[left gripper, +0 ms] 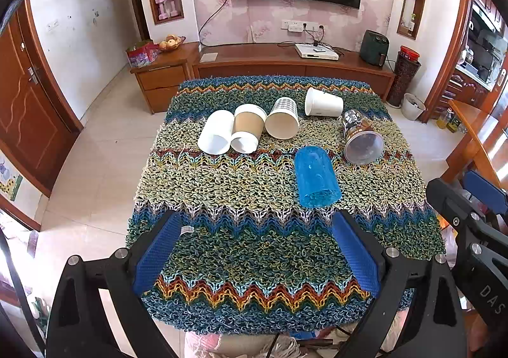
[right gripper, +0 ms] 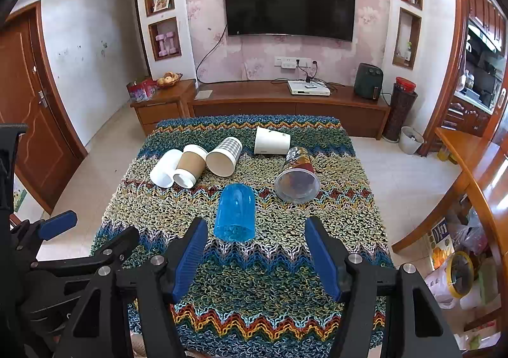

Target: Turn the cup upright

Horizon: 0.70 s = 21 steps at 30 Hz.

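Several cups lie on their sides on a woven zigzag cloth (left gripper: pixel 241 177). A clear blue plastic cup (left gripper: pixel 316 177) lies nearest, mouth toward me; in the right wrist view (right gripper: pixel 235 213) it sits just beyond and between my right fingers. Behind lie a white cup (left gripper: pixel 216 132), a brown sleeved cup (left gripper: pixel 247 129), a checked cup (left gripper: pixel 282 118), a white cup (left gripper: pixel 324 102) and a clear patterned cup (left gripper: pixel 362 137). My left gripper (left gripper: pixel 257 224) is open and empty over the near cloth. My right gripper (right gripper: pixel 255 229) is open and empty.
The cloth covers a small table (right gripper: pixel 247 262). A wooden TV cabinet (left gripper: pixel 285 66) stands behind it, a wooden table (right gripper: pixel 476 174) to the right, a door (left gripper: pixel 25 97) on the left. Bags and boxes (right gripper: pixel 454 266) lie on the floor at right.
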Each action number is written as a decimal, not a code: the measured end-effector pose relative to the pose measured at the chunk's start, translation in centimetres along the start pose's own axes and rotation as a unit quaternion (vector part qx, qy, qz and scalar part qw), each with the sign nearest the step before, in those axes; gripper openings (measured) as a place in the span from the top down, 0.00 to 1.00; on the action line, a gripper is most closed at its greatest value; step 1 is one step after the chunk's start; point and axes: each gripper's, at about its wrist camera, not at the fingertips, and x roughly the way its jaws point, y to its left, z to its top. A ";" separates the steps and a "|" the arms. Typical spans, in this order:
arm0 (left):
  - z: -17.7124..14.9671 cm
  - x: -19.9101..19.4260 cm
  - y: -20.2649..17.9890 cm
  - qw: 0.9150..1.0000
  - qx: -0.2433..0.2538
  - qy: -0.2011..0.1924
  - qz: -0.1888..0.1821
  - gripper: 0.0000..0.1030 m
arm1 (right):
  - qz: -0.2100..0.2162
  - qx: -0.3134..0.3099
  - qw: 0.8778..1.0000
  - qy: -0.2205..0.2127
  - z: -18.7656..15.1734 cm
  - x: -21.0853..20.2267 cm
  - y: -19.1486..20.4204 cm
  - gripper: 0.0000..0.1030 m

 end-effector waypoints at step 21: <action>0.2 1.4 0.1 1.000 0.011 -0.013 -0.001 0.06 | -0.006 0.013 1.000 0.013 -0.3 1.7 -0.3 0.37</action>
